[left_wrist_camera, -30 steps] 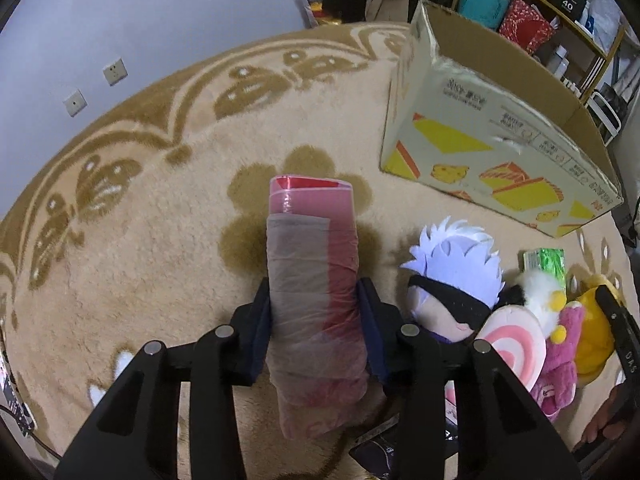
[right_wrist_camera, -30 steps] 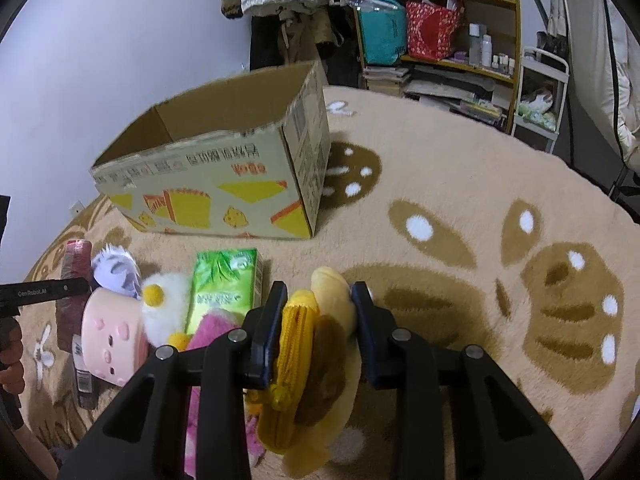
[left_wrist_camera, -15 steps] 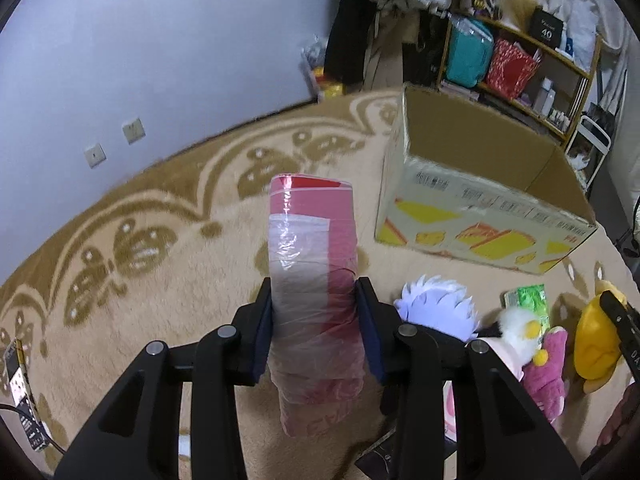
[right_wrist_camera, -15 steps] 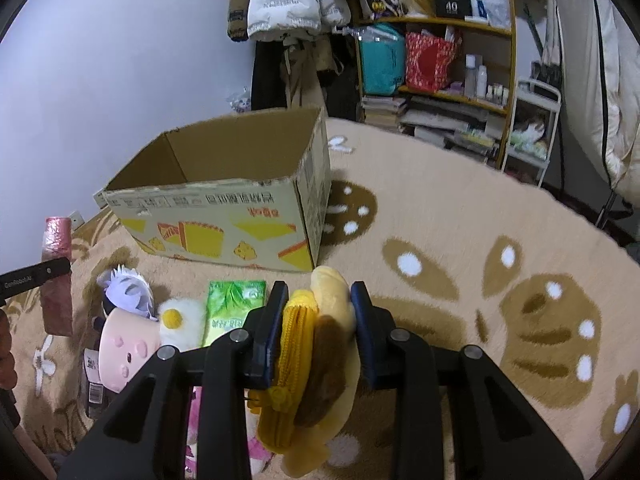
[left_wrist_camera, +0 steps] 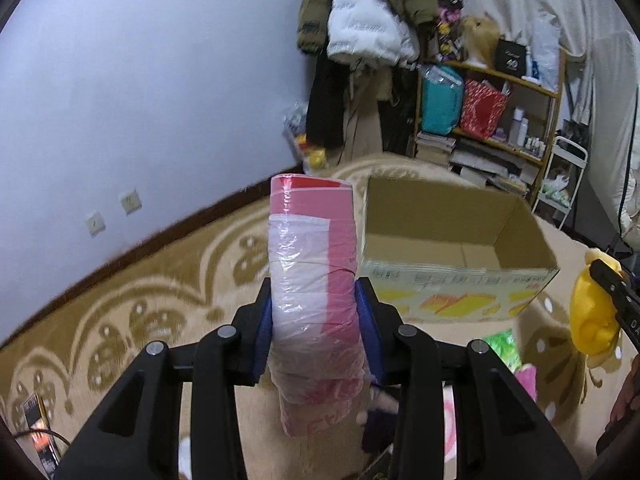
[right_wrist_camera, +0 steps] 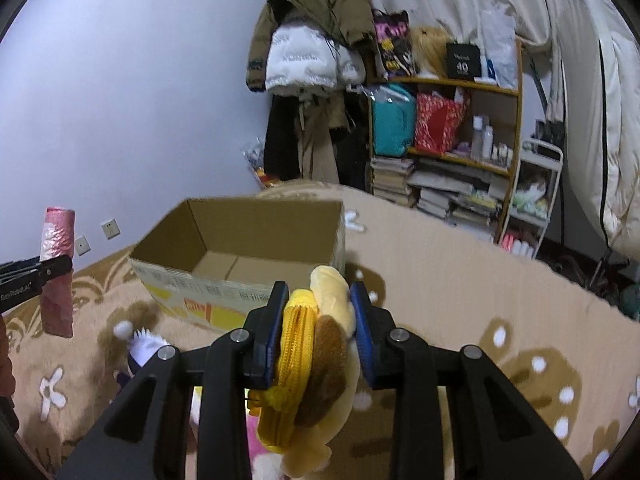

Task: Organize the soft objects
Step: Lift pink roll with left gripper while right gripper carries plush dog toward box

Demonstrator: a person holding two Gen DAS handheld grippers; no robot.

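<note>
The left gripper [left_wrist_camera: 314, 328] was clamped on a pink packet [left_wrist_camera: 312, 280] wrapped in clear plastic, its blue pads pressing the packet's two sides about halfway along. The packet stood nearly upright between the fingers, its top end poking well above them and its lower end hanging below, clear of the carpet [left_wrist_camera: 160, 300]. In the right wrist view the same packet showed at the far left, held in the air.

The right gripper [right_wrist_camera: 318, 328] was closed on a yellow plush toy [right_wrist_camera: 316, 360] with a brown patch and a yellow zip along one side. The pads squeezed the upper part of the toy while most of its body drooped beneath the fingers. From the left wrist view the toy appeared at the right edge, lifted off the floor.

An open cardboard box [left_wrist_camera: 452, 248] with yellow and orange print on its side sat on the beige patterned carpet ahead of both grippers, flaps up, its inside bare as far as could be seen. On the carpet between the grippers and the box lay other soft things: a green packet [left_wrist_camera: 500, 340], something pink [left_wrist_camera: 526, 380] and a white-haired doll [right_wrist_camera: 146, 346], partly hidden by the fingers.

Behind the box stood a wooden shelf [right_wrist_camera: 460, 120] crowded with bags and books, and coats [right_wrist_camera: 316, 40] hung against the pale wall
</note>
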